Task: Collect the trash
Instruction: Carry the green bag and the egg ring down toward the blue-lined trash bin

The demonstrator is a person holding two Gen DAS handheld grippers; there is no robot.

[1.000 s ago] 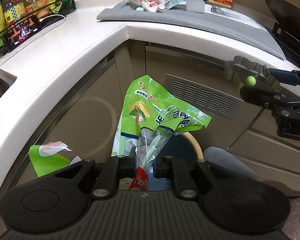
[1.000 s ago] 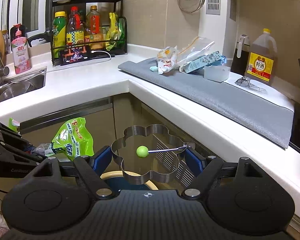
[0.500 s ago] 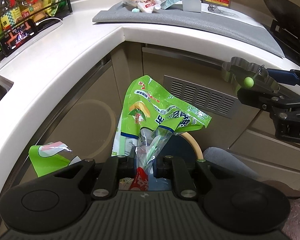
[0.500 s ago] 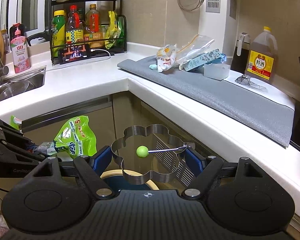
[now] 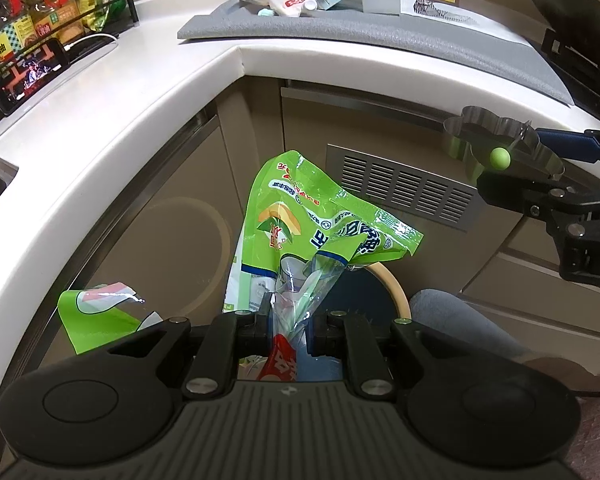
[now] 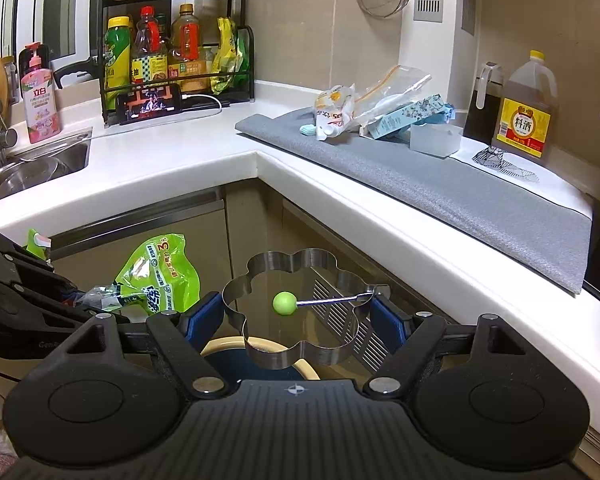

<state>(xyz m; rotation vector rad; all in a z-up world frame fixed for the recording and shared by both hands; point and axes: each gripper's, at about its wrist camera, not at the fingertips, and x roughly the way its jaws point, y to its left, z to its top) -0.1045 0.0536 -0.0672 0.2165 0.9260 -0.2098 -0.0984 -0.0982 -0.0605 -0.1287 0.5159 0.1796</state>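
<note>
In my left gripper (image 5: 287, 326) the jaws are pinched almost shut on the clear neck of a green bag (image 5: 320, 216), which stands up from them, crumpled. Below it sits the bin (image 5: 396, 294), its pale rim and dark mouth showing just past my fingers. My right gripper (image 6: 296, 316) has its jaws spread wide, pressed on either side of a flower-shaped metal ring (image 6: 296, 312) with a green knob on a wire handle; the same bin (image 6: 220, 350) lies under it.

So both hands hang loaded over the bin, and I judge this the drop step. The next move, as I read it, is to part the left jaws and let the bag fall clear into the mouth; it is light and springy, so it may cling or catch on the rim. Whether the ring counts as trash I cannot tell.

Further off, up on the table (image 6: 172, 168), more waits: a heap of wrappers (image 6: 336, 110) and a blue box (image 6: 404, 118) on the grey mat (image 6: 480, 200). Those look like the next fetch.
</note>
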